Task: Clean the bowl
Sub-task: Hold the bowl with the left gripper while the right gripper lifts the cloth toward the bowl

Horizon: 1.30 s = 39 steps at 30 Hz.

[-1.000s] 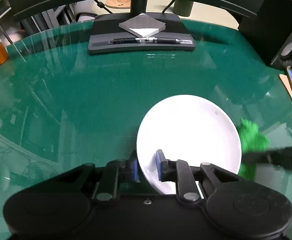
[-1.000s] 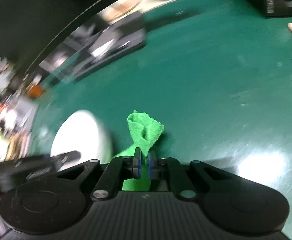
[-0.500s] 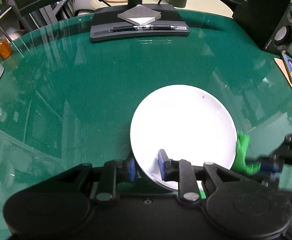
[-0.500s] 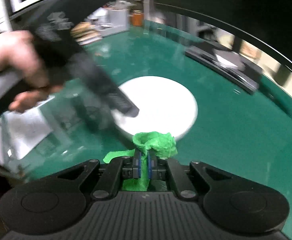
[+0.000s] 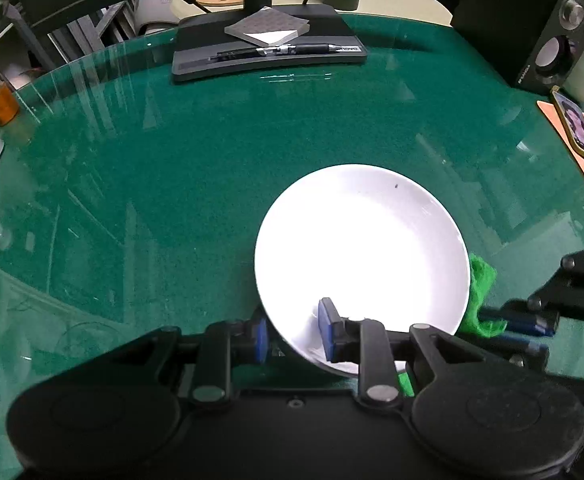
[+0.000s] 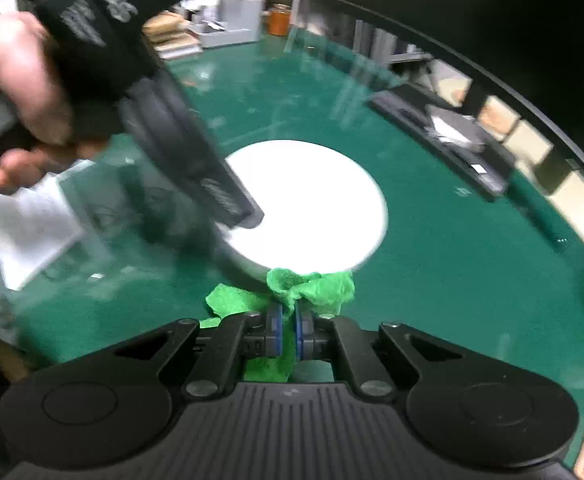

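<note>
Right claw (image 6: 288,330) grips green cloth (image 6: 311,286); left claw (image 5: 293,334) straddles white bowl (image 5: 361,256) rim, pads apart.

1. Left wrist view: looks steeply down along left gripper (image 5: 293,334), close over the white bowl (image 5: 361,248), facing the monitor base (image 5: 268,54).
2. Right wrist view: low beside the bowl's rim, facing across it.
3. Shared: bowl, green cloth (image 6: 311,286), green tabletop (image 5: 172,168).
</note>
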Motion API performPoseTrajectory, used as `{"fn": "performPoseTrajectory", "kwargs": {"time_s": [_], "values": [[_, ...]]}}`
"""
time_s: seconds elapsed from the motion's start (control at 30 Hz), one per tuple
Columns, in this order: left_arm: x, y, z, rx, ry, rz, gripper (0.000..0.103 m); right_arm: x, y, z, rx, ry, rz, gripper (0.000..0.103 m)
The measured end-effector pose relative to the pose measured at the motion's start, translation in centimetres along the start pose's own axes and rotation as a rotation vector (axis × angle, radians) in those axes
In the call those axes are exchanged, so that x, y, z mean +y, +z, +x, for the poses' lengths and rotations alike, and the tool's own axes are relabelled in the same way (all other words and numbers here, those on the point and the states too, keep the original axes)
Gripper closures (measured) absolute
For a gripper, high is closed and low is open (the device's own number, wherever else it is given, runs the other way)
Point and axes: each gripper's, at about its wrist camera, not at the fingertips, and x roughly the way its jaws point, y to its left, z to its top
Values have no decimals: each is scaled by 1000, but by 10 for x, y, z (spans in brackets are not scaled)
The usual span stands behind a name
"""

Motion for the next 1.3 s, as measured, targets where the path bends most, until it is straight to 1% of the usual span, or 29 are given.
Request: {"fn": "performPoseTrajectory", "kwargs": {"time_s": [0.13,0.2,0.23,0.33,0.43,0.5,0.53,0.6,0.67,0.73,0.77,0.83,0.97,1.03,1.07,1.13,1.17,1.2,1.23,1.3], "values": [[0,0,1,2,-6,10,77,20,1,-9,-16,62,-89,97],[2,0,1,3,-16,-4,76,19,7,-6,-16,56,-99,98],[3,0,1,3,-22,-14,76,10,8,-4,-3,69,-76,99],[6,1,2,4,-33,-25,75,0,8,5,21,14,-71,98],[6,2,3,7,-32,-16,75,-5,5,4,29,-7,-58,98],[6,2,2,10,-34,-8,75,-2,8,4,31,14,-75,98],[6,2,3,11,-36,-4,75,3,9,3,25,38,-109,98],[5,2,2,12,-36,0,75,5,18,14,25,48,-138,98],[6,2,2,12,-38,-6,74,-6,20,18,49,61,-120,99],[6,2,2,13,-40,-3,74,-11,21,23,60,35,-109,98],[6,2,2,14,-41,-2,74,-16,19,25,66,-15,-112,98],[6,3,2,17,-43,2,74,-15,20,18,72,-12,-90,98],[6,3,1,22,-46,12,74,-2,20,11,76,58,-157,98],[6,3,2,23,-42,12,74,-4,25,13,82,67,-180,98],[6,3,1,23,-41,11,74,-10,28,19,96,67,-171,98],[5,2,1,24,-41,10,74,-18,27,22,102,35,-149,98],[5,3,1,25,-41,11,74,-20,26,23,99,1,-146,98],[5,3,1,27,-41,13,74,-23,27,24,98,-7,-142,98],[5,3,1,28,-41,15,74,-25,28,23,99,-1,-127,97],[5,3,1,31,-43,16,74,-21,29,22,104,13,-137,97]]}}
